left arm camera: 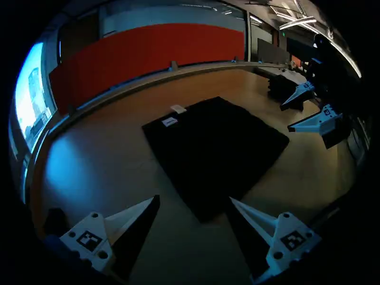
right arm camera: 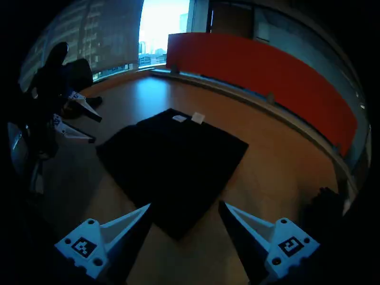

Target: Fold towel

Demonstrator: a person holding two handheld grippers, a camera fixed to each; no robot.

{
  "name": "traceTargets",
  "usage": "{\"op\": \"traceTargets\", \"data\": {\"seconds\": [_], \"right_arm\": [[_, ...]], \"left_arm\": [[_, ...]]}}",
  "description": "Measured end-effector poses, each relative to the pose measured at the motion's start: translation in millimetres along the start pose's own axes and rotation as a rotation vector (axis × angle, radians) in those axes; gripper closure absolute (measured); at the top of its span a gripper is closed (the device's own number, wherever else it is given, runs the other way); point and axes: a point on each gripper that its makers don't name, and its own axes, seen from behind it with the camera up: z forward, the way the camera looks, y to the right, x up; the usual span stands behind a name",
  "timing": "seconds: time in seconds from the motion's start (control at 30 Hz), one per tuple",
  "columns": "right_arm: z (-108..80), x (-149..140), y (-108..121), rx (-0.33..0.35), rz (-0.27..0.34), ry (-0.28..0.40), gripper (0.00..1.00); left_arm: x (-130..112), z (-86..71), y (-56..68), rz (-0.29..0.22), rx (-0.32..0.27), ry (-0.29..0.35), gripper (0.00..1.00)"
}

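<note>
Trouble, if it comes, looks likely to start at the corners. The left gripper (left arm camera: pixel 194 198), fingers spread wide and pinching nothing, has the near corner of the flat black cloth towel (left arm camera: pixel 213 147) lined up at six o'clock in the left gripper view. A shallow bite on that thin edge could slip off. Over at two o'clock the right gripper (left arm camera: pixel 285 118) hangs clear of the far side, equally spread and empty. If the two lift out of step, the cloth could skew and the fold land crooked. It could also slide on the smooth wooden tabletop (left arm camera: pixel 104 161), which is glossy and catches blue light from the bright window (left arm camera: pixel 31 99) at nine o'clock. The towel reads matte, soft and rectangular, and it lies mid-table. Two small white tags (left arm camera: pixel 169 121) sit at its far corner, around eleven o'clock. A red partition wall (left arm camera: pixel 152 52) curves across twelve.
</note>
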Motion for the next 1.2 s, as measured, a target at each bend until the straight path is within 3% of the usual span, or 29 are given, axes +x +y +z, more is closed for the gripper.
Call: {"op": "traceTargets", "data": {"seconds": [0.47, 0.67, 1.0, 1.2], "right_arm": [[12.5, -40.3, -8.9, 0.052, -0.008, -0.102, 0.01], [13.8, -46.8, -11.3, 0.074, -0.001, -0.12, 0.04], [13.1, -56.3, -14.6, 0.102, -0.005, -0.146, 0.17], [11.2, -57.3, -14.8, 0.112, 0.003, -0.147, 0.32]], "left_arm": [[-35.4, 20.8, 12.5, 0.02, -0.031, -0.127, 0.03], [-37.4, 24.9, 17.4, 0.015, -0.048, -0.14, 0.03], [-38.7, 24.7, 20.6, -0.002, -0.063, -0.15, 0.12], [-39.5, 24.9, 23.3, -0.001, -0.073, -0.153, 0.17]]}}
